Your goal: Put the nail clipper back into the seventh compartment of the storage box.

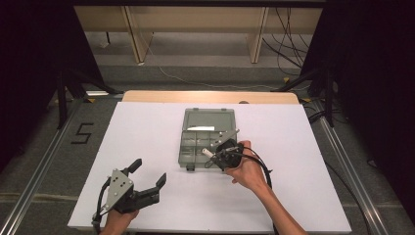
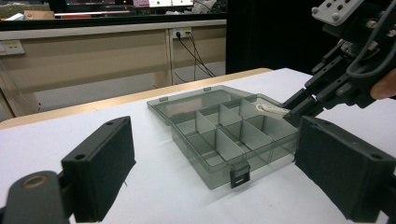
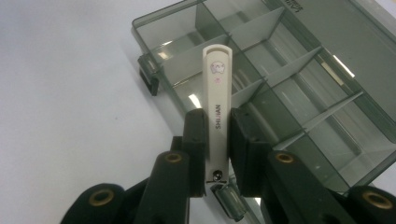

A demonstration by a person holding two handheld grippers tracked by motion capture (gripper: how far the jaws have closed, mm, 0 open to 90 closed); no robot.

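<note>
right gripper view: a slim white nail clipper with a small printed emblem and dark lettering along its lever (image 3: 217, 107) is clamped between the right gripper (image 3: 217, 140) and its black padded jaws, which press on both long sides of it.
clipper axis: runs straight out along the jaws, free tip pointing away from the hand and over the front cells of the box.
target: a smoky grey translucent plastic organiser box with thin dividers (image 1: 207, 138), lid laid flat open behind it, latch tab at the near wall (image 2: 239, 176).
key relation: the clipper tip hangs above the compartments at the near right corner of the box (image 2: 268, 126) (which cell exactly i cannot tell); the box lies just beneath and ahead of the tool, so the coming move looks like a short lowering into a cell.
nearer hand: the right one; in the high view it sits at the box's right edge (image 1: 226, 152).
left gripper: rests near the table's front left, well apart from the box (image 1: 147, 182), its jaws spread wide with nothing between them.
materials: hard glossy plastic box, smooth clipper, matte foam-like pads, plain white tabletop (image 1: 147, 132).
</note>
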